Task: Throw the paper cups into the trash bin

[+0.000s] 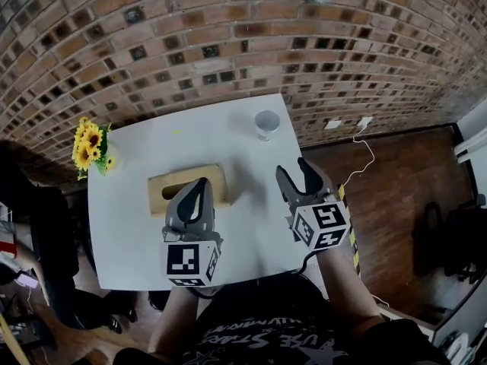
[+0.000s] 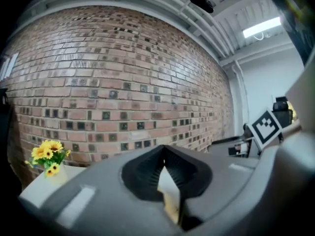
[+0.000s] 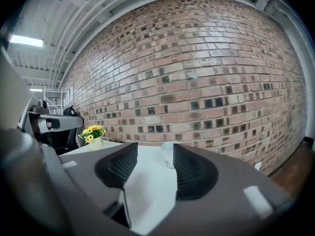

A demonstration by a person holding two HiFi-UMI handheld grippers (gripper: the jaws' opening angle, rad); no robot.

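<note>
One white paper cup (image 1: 267, 124) stands upright near the far right corner of the white table (image 1: 137, 226). My right gripper (image 1: 293, 169) hovers over the table's right side, short of the cup, with its jaws open and nothing between them. In the right gripper view the cup (image 3: 168, 150) shows far ahead, just inside the right fingertip of the right gripper (image 3: 155, 149). My left gripper (image 1: 202, 182) is over the middle of the table, its tips touching and empty. The left gripper (image 2: 164, 150) shows the same shut tips in its own view.
A wooden tissue box (image 1: 183, 187) lies under the left gripper's tips. A small vase of yellow flowers (image 1: 90, 147) stands at the table's far left corner. A brick wall (image 1: 228, 44) runs behind the table. A cable (image 1: 365, 154) trails over the wooden floor at the right.
</note>
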